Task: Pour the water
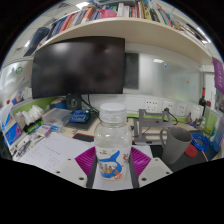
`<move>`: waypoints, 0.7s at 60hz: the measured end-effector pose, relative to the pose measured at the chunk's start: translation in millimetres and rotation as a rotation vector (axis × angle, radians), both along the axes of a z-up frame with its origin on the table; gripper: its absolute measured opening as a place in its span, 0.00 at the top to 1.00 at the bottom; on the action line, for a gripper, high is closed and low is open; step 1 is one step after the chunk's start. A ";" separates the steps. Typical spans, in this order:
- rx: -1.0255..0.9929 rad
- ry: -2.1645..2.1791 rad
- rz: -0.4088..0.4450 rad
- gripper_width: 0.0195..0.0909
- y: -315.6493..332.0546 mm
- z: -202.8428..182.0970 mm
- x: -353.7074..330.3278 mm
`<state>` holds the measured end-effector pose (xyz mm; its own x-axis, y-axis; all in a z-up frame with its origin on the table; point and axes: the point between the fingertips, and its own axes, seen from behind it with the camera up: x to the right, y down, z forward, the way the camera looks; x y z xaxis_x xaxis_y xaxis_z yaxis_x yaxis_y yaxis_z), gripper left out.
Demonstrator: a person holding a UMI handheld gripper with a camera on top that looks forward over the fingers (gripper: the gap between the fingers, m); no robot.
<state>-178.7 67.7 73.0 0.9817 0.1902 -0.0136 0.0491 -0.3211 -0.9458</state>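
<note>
A clear plastic water bottle (112, 140) with a white cap and a blue and orange label stands upright between my fingers. Both magenta pads (86, 158) press against its sides, so my gripper (112, 168) is shut on the bottle. The bottle's base is hidden below the fingers. A grey cup (176, 143) stands on the desk to the right of the bottle, a little beyond the right finger.
A large dark monitor (78, 66) stands behind the bottle on a cluttered white desk (55, 150). Boxes and small items (30, 120) crowd the left side. A bookshelf (120, 12) runs above. More clutter (205, 125) sits at the right.
</note>
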 end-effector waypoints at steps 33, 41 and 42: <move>-0.109 0.417 -0.138 0.70 18.1 44.1 25.5; -0.185 0.737 -0.193 0.70 32.2 66.6 39.7; -0.199 0.779 -0.205 0.70 34.0 70.6 40.1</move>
